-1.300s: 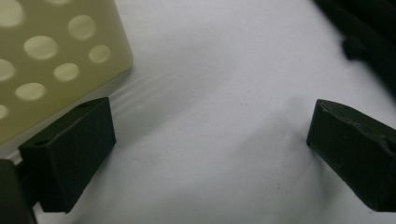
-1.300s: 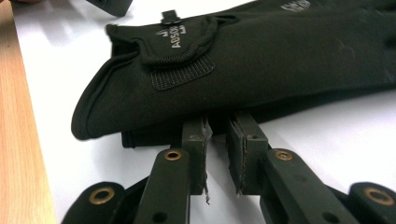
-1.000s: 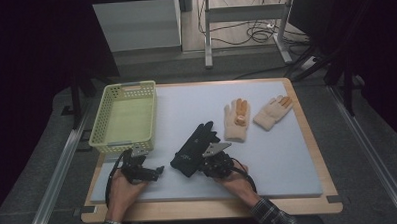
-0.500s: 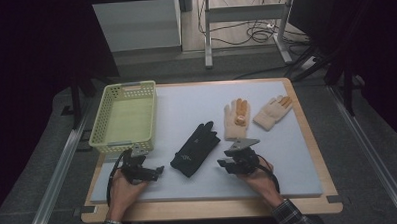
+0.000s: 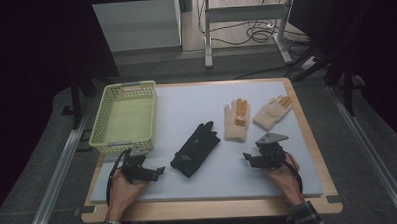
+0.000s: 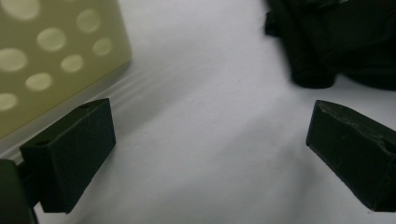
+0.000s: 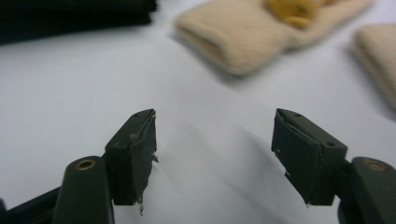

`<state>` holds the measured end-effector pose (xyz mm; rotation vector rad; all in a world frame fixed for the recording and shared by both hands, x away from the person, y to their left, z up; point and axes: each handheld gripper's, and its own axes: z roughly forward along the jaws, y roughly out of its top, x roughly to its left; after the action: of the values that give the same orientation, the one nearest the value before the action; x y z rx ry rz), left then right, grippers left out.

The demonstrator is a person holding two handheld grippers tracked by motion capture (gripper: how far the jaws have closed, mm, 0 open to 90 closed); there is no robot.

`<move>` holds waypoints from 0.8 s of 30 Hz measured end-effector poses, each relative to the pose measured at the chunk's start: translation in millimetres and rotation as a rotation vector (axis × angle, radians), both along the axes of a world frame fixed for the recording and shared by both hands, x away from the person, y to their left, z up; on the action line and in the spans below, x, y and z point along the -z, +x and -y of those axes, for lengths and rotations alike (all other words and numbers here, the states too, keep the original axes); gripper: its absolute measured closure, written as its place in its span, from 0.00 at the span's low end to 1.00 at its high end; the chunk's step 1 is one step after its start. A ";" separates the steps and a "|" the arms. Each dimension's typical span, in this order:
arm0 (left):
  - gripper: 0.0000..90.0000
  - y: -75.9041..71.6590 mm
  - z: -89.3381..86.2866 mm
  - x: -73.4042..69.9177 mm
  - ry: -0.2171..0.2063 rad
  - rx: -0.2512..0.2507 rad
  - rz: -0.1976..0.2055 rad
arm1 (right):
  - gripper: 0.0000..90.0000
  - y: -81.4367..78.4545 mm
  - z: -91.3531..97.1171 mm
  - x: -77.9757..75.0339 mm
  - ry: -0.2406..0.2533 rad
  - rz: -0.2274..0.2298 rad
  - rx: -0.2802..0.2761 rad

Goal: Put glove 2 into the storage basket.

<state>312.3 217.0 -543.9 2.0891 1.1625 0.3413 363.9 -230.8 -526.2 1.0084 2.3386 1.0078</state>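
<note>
Having let go of the black glove [image 5: 195, 149], right hand-held gripper [image 5: 248, 158] moved away, opening.

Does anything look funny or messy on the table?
A little. The black glove lies slanted in the middle of the mat, away from the two beige gloves, and it is not in the basket. The right gripper has frayed, chipped pads. Nothing is spilled.

Basket [image 5: 124, 117] left; glove [image 5: 195, 148] centre; two gloves [image 5: 237, 120] apparently side by side, right.
</note>
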 end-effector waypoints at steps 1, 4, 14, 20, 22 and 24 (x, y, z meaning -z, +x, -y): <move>0.01 -0.4 1.7 -1.9 -0.008 0.009 0.002 | 0.32 1.3 3.3 -0.1 -0.004 0.004 0.011; 0.01 -1.0 6.6 -6.6 -0.017 0.023 0.003 | 0.30 3.7 9.1 0.1 -0.021 0.009 0.032; 0.00 9.5 52.4 -31.8 -0.017 0.129 0.007 | 0.27 10.5 18.2 5.0 0.010 -0.032 0.053; 0.00 27.0 92.3 -43.5 -0.004 0.174 -0.010 | 0.27 10.3 18.4 5.2 0.010 -0.032 0.053; 0.00 32.7 103.4 -44.6 0.006 0.174 -0.014 | 0.27 10.2 18.4 5.3 0.010 -0.032 0.053; 0.00 36.3 109.7 -44.2 0.018 0.177 -0.020 | 0.27 10.2 18.4 5.3 0.010 -0.032 0.053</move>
<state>348.6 107.3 -499.7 2.1972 0.9801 0.2485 374.1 -249.2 -531.4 1.0916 2.3220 0.9910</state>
